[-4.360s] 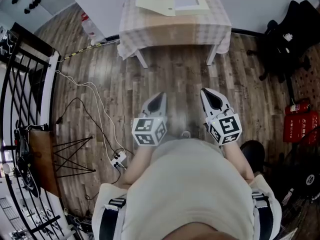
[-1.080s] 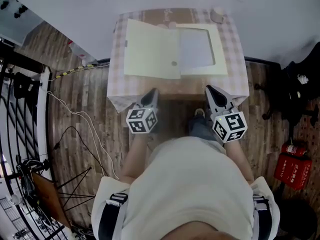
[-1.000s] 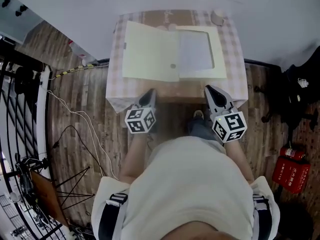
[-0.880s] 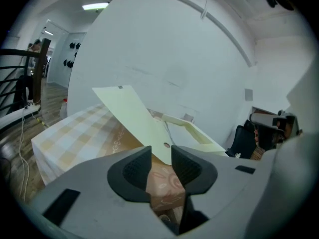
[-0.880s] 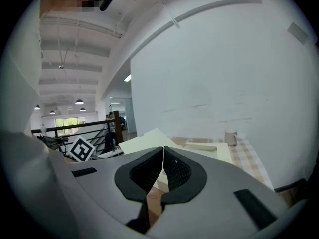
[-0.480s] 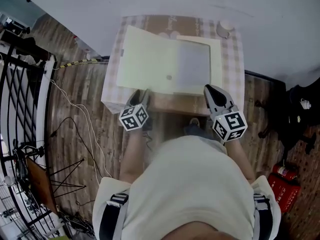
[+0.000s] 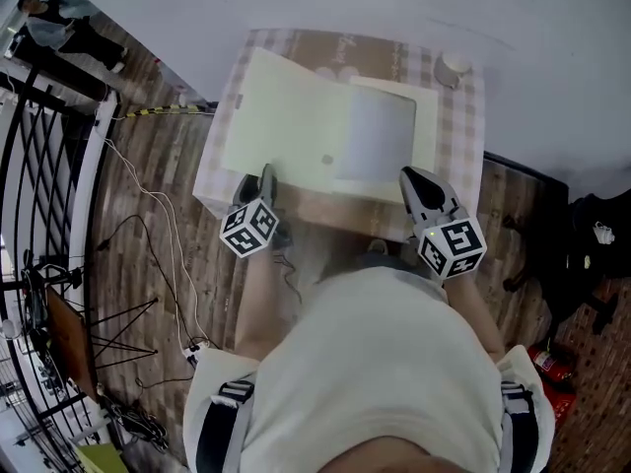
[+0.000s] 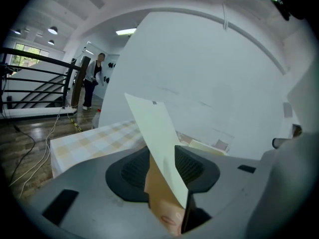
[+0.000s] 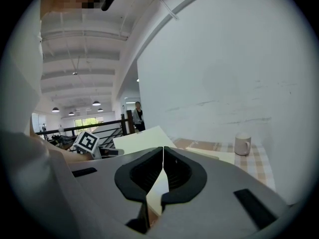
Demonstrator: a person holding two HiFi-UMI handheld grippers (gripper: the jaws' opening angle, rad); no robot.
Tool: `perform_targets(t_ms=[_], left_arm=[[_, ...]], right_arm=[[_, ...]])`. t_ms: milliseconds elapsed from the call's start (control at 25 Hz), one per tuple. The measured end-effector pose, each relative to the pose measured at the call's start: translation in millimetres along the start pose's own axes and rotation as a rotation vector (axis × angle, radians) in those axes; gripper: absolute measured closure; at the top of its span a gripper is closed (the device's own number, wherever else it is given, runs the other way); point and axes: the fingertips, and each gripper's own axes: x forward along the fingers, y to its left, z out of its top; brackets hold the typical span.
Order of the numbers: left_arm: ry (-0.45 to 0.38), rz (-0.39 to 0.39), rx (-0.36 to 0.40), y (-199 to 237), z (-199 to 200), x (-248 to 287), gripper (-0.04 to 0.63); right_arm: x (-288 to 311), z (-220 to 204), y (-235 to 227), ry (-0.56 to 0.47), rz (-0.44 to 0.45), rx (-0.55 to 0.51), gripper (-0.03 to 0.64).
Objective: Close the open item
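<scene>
The left gripper, jaws just narrowing but unclamped, is seen astride the near edge of the open folder; the right gripper is shut, empty. The folder, judged light and bendy and best pinched at that edge, is spread sideways across the table, spine pointing away.

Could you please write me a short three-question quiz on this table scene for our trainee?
1. True or false: the right gripper is shut.
2. What stands between the left gripper's jaws? A) the lid's edge B) a pen C) nothing
3. Fill in: the mug stands at the table's far ___ corner.
Key: 1 true. 2 A; the jaws have just been closing a little but stand apart, not pressing it. 3 right.
</scene>
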Motion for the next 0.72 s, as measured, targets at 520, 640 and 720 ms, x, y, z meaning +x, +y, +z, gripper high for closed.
perform_targets(t_ms=[520,640,720], left_arm=[[-0.102,0.013,0.054,-54.1,35.2,-12.7,0.573],[-0.104,-0.029,0.094,-78.2,36.5,-18.8,0.580],[-0.100,-0.060,0.140,-95.4,35.5,-22.5,0.580]], right_arm=[[3.4,-7.1,-30.0,0.016,0.098,-0.013,0.615],[4.9,-6.3,-33.5,0.015,0.122,-0.018,0.615],[5.5,-6.5,-35.3,0.016,0.135,-0.022,0.615]])
